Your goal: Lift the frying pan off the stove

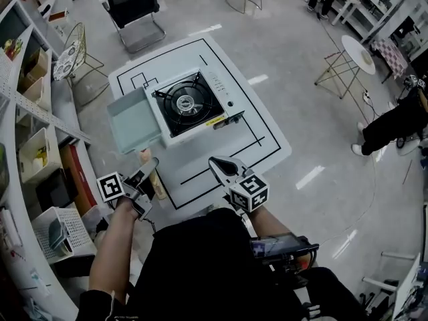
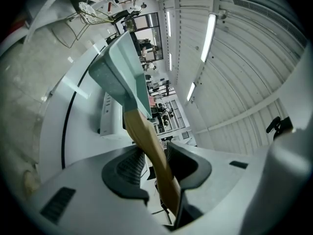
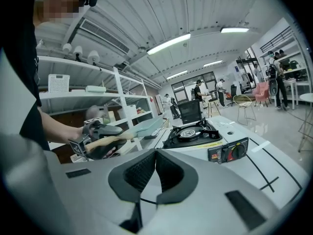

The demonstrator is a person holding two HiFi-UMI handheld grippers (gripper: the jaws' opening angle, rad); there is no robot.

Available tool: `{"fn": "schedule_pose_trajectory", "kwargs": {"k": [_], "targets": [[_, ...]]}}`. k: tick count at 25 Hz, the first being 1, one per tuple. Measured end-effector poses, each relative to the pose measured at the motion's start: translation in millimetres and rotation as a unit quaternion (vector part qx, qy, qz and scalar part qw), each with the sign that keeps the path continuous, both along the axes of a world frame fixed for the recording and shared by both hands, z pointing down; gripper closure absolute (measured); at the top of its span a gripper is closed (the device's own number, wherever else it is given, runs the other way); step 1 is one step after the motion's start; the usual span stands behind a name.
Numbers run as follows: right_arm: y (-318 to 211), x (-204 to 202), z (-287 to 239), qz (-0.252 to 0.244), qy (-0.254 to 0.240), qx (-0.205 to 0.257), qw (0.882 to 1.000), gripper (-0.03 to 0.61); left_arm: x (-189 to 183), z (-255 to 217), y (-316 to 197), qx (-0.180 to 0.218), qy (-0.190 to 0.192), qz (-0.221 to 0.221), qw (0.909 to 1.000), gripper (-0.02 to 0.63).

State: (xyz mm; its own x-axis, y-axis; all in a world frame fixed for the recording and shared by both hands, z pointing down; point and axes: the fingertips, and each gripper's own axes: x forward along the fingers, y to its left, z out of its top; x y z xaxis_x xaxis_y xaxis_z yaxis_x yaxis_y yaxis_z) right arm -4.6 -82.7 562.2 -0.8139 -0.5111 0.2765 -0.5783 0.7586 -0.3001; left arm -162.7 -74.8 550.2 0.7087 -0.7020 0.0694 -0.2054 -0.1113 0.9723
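Observation:
The pale green rectangular frying pan (image 1: 134, 120) hangs in the air to the left of the stove (image 1: 189, 102), apart from the burner. My left gripper (image 1: 148, 169) is shut on its wooden handle (image 1: 144, 156). In the left gripper view the handle (image 2: 146, 141) runs between the pads up to the pan (image 2: 120, 67). My right gripper (image 1: 219, 166) is shut with nothing in it, near the table's front edge. From the right gripper (image 3: 155, 168) view, the pan (image 3: 146, 127) sits level beside the stove (image 3: 193, 133).
The stove rests on a white table (image 1: 261, 132) marked with black lines. White shelving (image 1: 40, 112) with boxes and a basket runs along the left, close to the pan. Chairs (image 1: 134, 9) stand beyond the table. A person (image 1: 394, 122) is at the far right.

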Motion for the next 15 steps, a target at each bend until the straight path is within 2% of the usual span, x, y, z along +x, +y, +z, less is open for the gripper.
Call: {"fn": "schedule_pose_trajectory", "kwargs": {"k": [15], "targets": [[3,-43,-5,-0.052,0.009,0.005,0.999,0.552,-37,4,33,0.000,-0.014,-0.023,0.9996,0.468]]}}
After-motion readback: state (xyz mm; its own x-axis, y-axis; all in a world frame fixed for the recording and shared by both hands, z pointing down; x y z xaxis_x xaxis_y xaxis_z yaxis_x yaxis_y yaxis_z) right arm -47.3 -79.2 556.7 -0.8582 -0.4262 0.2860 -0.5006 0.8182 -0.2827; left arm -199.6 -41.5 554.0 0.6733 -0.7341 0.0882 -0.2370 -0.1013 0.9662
